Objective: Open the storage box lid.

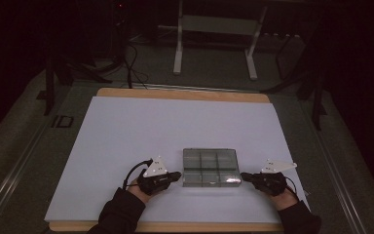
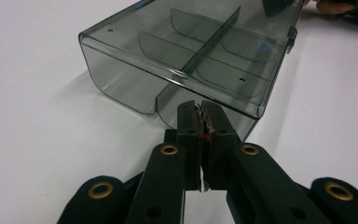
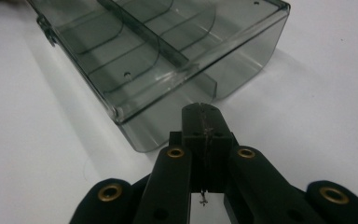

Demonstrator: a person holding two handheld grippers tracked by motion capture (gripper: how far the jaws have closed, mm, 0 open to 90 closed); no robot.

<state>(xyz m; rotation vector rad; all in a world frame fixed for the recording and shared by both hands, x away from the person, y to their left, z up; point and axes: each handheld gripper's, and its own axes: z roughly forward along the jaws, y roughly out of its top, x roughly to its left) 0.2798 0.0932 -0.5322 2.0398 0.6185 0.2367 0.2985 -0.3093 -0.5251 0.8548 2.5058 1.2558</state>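
A smoky clear plastic box [image 1: 210, 167] with divided compartments and a closed lid lies flat on the white sheet [image 1: 126, 131], near the front edge. My left gripper [image 1: 177, 175] rests at the box's left side, jaws shut with nothing between them. My right gripper [image 1: 243, 175] rests at the box's right side, also shut and holding nothing. In the left gripper view the shut tips [image 2: 200, 105] sit just short of the box [image 2: 191, 51] wall. In the right gripper view the shut tips [image 3: 200, 108] sit close to the box [image 3: 158, 42] corner edge.
The white sheet covers a wooden board [image 1: 175, 93] on a grey floor mat. Behind the board stand white metal frame legs [image 1: 177, 48] and loose black cables [image 1: 131, 63]. The person's dark sleeves [image 1: 119, 214] come in at the bottom.
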